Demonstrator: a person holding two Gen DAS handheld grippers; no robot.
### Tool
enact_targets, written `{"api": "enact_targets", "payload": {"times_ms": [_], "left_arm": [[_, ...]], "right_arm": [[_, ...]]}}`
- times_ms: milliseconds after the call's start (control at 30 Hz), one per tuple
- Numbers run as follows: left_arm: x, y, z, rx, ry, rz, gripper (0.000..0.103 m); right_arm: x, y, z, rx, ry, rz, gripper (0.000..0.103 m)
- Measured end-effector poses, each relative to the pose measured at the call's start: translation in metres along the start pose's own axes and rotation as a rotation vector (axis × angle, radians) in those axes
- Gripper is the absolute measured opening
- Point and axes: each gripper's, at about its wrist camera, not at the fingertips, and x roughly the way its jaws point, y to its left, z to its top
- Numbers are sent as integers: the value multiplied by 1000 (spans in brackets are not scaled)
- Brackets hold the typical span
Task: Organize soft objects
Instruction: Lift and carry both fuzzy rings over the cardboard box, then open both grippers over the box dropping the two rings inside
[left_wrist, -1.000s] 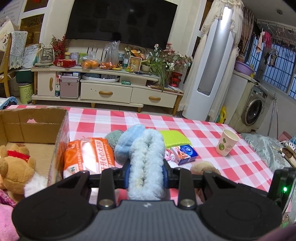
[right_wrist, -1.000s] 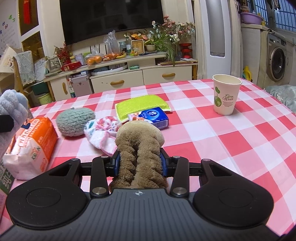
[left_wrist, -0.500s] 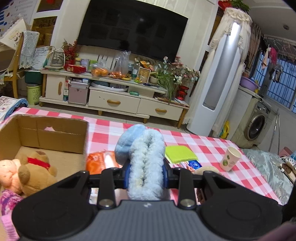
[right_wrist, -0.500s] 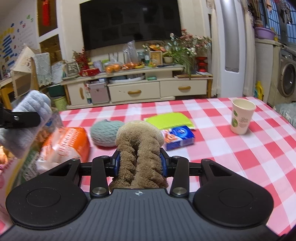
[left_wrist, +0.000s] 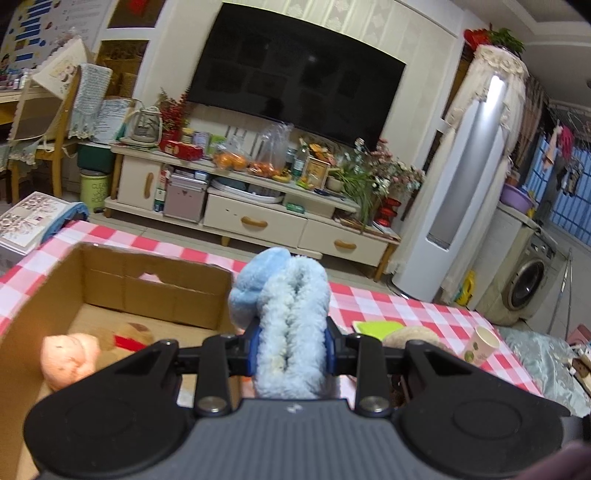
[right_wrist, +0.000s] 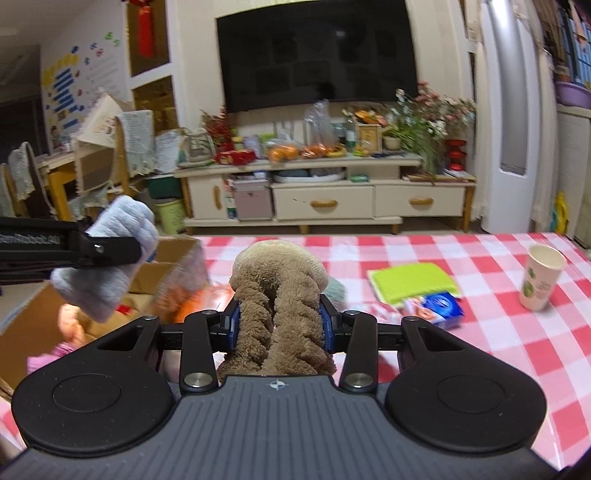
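My left gripper (left_wrist: 291, 343) is shut on a fluffy light-blue plush (left_wrist: 286, 291), held in the air at the right wall of an open cardboard box (left_wrist: 155, 291). The same blue plush (right_wrist: 107, 254) shows at the left of the right wrist view, above the box (right_wrist: 162, 273). A peach soft toy (left_wrist: 70, 358) and a brown teddy with a red bow (left_wrist: 129, 334) lie inside the box. My right gripper (right_wrist: 280, 325) is shut on a brown plush (right_wrist: 280, 291), raised over the checked table to the right of the box.
On the red-and-white checked tablecloth (right_wrist: 498, 350) lie a green sponge (right_wrist: 413, 278), a blue packet (right_wrist: 436, 308) and an orange packet (right_wrist: 199, 299) beside the box. A paper cup (right_wrist: 541, 277) stands at the right. A TV cabinet (right_wrist: 325, 192) stands beyond the table.
Both grippers rose and swung left toward the box, each keeping its plush. More of the box's inside and its toys now show in the left wrist view.
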Motion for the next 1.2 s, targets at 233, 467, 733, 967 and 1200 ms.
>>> {"api": "enact_targets", "payload": {"times_ms": [233,467,733,967,1200], "left_arm": [[-7,29,12,-45,-38,61,31],[0,66,25,-114,-46,144,31],[18,92,33,-152,-28,218,31],[29,103,31,-161,7,249,32],[35,102,30,-157,36,266,40]], "right_arm": [[7,32,15,-28,-22,106,50],[27,56,27,-60,-22,178,50],[50,81,28,-85,10,223,50],[69,94,23,-115,50,235,53],[75,95,19,-126,70,226,78]]}}
